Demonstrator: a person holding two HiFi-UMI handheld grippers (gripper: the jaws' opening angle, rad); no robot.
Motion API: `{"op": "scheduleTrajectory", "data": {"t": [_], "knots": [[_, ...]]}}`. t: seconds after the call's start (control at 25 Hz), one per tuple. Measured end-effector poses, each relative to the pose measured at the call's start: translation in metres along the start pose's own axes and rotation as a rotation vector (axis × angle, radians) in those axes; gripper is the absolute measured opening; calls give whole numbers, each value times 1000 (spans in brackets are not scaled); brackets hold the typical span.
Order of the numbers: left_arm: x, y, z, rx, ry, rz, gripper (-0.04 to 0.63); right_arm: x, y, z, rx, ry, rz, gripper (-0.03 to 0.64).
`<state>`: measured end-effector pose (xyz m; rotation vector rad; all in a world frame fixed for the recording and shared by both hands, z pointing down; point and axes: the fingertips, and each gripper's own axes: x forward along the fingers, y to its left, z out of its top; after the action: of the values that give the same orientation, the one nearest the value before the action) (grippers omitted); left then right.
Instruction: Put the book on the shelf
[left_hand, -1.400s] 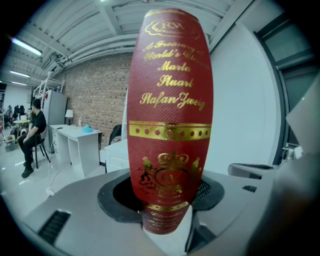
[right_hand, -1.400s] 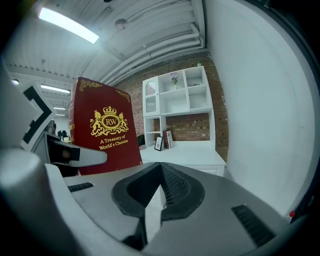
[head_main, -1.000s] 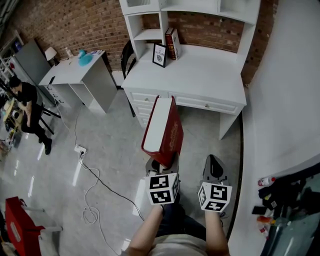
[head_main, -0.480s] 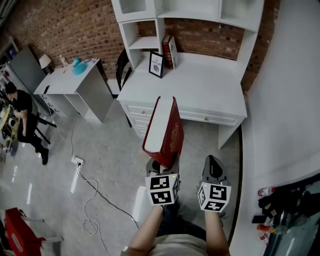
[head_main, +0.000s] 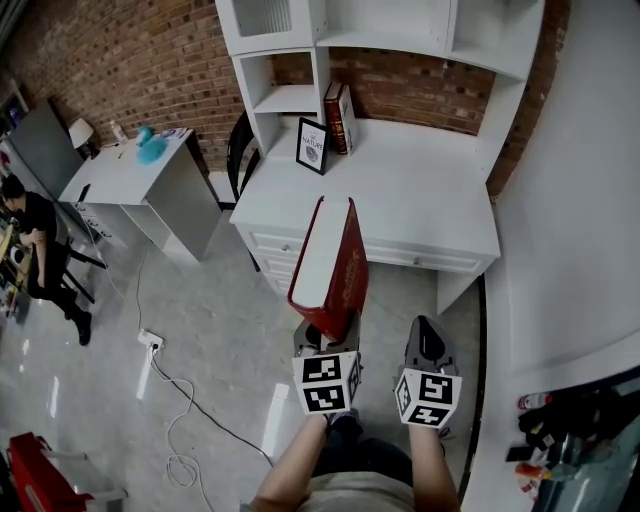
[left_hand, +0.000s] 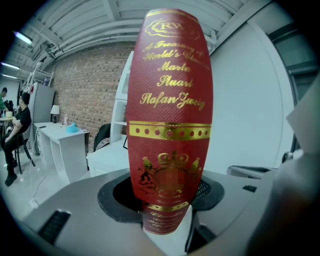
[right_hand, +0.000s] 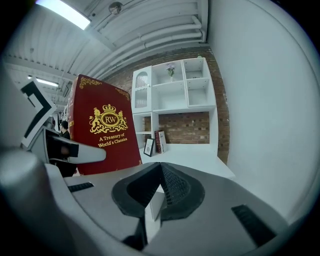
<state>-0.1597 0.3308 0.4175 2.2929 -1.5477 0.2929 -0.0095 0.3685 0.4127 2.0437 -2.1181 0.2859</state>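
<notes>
White surface (head_main: 400, 190) against the brick wall, with a white shelf unit (head_main: 290, 98) along its back edge. Back left corner: a framed picture (head_main: 311, 146) stands upright, and two books (head_main: 337, 117) just to its right stand against the shelf unit's divider. Second white surface (head_main: 120, 175) off to the left, with a teal object (head_main: 151, 147) near its back edge. Floor (head_main: 220, 320): a power strip (head_main: 146, 338) with a cable (head_main: 178, 462) looping away from it.

The shelf (head_main: 322, 50) runs off the head view's top edge — spines of the standing books (head_main: 338, 118) too small to read.
</notes>
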Motion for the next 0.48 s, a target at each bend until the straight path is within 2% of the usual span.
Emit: {"op": "scheduleTrajectory", "data": {"t": [0.48], "knots": [[39, 19, 4, 7, 31, -27, 242, 37, 3, 2, 12, 20, -16, 16]]}}
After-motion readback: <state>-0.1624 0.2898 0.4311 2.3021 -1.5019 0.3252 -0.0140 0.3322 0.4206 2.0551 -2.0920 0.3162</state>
